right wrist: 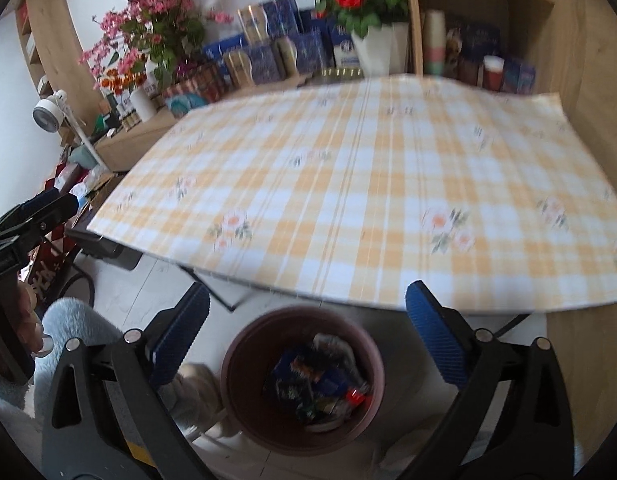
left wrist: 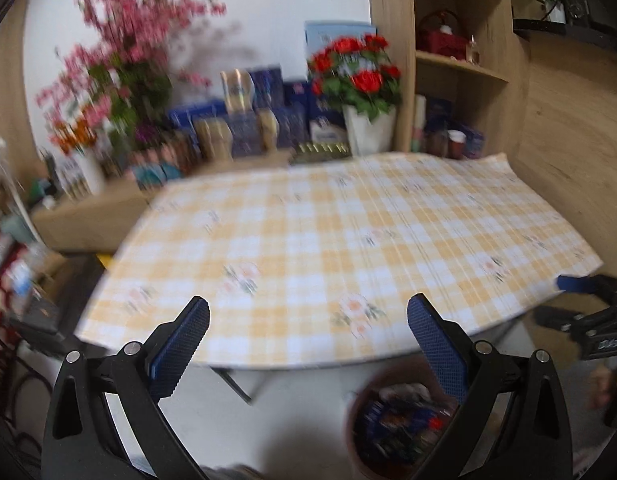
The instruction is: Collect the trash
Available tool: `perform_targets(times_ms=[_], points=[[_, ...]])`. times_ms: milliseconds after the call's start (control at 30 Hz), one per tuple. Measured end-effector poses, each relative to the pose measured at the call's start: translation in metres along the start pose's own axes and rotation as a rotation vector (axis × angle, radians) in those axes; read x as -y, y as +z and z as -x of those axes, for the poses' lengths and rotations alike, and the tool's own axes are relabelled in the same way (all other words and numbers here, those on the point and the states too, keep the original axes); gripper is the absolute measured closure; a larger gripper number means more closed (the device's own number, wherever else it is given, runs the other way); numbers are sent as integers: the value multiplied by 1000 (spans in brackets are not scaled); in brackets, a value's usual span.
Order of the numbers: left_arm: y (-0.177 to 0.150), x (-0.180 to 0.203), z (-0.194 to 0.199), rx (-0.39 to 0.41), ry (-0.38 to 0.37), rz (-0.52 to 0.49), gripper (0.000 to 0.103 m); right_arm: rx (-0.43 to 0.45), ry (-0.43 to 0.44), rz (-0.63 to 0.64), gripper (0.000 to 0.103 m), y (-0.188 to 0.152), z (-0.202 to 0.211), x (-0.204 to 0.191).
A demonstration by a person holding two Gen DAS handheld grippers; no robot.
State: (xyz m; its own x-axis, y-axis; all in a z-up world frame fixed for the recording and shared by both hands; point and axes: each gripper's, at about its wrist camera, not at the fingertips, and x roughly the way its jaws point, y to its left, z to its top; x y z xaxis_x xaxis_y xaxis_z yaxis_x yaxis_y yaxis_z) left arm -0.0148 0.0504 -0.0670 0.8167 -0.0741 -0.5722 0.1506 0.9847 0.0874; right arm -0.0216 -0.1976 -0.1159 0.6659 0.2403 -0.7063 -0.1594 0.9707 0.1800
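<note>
A brown round bin stands on the floor under the table's near edge, with several crumpled wrappers inside. My right gripper hangs open above the bin with nothing between its blue pads. My left gripper is open too and empty, over the table's front edge; the bin shows at its lower right. The right gripper's tip shows at the right edge of the left wrist view. The left gripper shows at the left edge of the right wrist view. Both views are blurred.
A table with a yellow checked floral cloth fills the middle. Behind it stand blue boxes, a red flower pot and pink blossoms. Wooden shelves rise at the right. A light blue fluffy sleeve is at lower left.
</note>
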Motion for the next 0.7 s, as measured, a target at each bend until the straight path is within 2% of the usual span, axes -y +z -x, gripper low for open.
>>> perform_targets(times_ms=[100, 233, 433, 700], points=[[21, 5, 17, 71, 38, -38, 6, 59, -28, 24, 6, 22, 22, -2], [47, 10, 37, 134, 5, -57, 6, 135, -60, 15, 6, 49, 52, -3], [79, 17, 58, 155, -57, -34, 6, 213, -90, 11, 6, 72, 89, -3], [93, 29, 77, 196, -82, -33, 6, 262, -109, 15, 6, 80, 118, -1]])
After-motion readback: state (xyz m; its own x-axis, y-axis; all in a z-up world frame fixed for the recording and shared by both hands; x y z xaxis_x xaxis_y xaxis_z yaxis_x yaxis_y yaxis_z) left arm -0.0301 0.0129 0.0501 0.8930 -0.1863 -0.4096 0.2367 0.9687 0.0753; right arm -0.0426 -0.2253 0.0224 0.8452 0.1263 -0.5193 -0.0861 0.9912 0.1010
